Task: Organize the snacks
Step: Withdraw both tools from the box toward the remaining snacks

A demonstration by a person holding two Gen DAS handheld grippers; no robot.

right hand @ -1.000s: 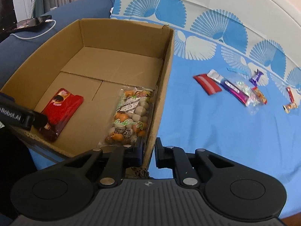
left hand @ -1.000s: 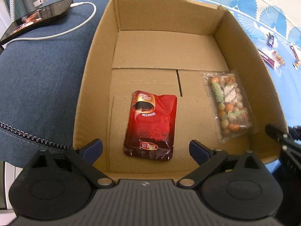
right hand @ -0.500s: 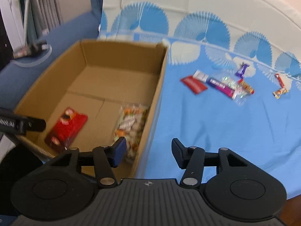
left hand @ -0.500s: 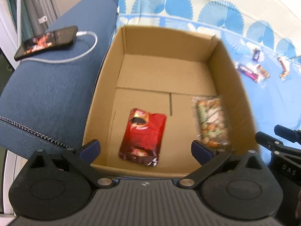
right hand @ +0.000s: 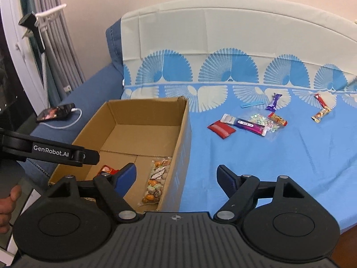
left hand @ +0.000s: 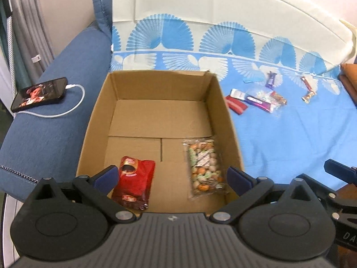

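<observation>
Both grippers have drawn up and back from the cardboard box [left hand: 156, 120] since the earlier views, so more of the bed [right hand: 279, 167] now shows. The right gripper [right hand: 176, 175] was shut at the box's near right wall a second ago; its jaws have just been opening and now stand wide with nothing between them. The left gripper [left hand: 171, 175] is spread wide too, empty, hanging above the box's near edge.

Two snacks already lie in the box: the red pouch [left hand: 135, 182] near the front left corner and the clear bag of mixed nuts [left hand: 204, 167] against the right wall. The rest sit on the bed's blue sheet, well beyond the box's far right corner: a red packet [right hand: 221, 129], a white and purple bar [right hand: 244, 124] touching a clear crinkly wrapper [right hand: 265, 122], a purple candy [right hand: 274, 101], and two small bars [right hand: 321, 109] further right.

Risks from here, as I judge them:
- The cluster is tight, so closing on the bar may drag the clear wrapper along or pinch two items.
- Flat packets on soft bedding may slide away, or the pads may catch the sheet.
- The box wall looks light, and a knock on the way back could shift it toward the phone [left hand: 40, 93] and its cable on the blue cushion.
</observation>
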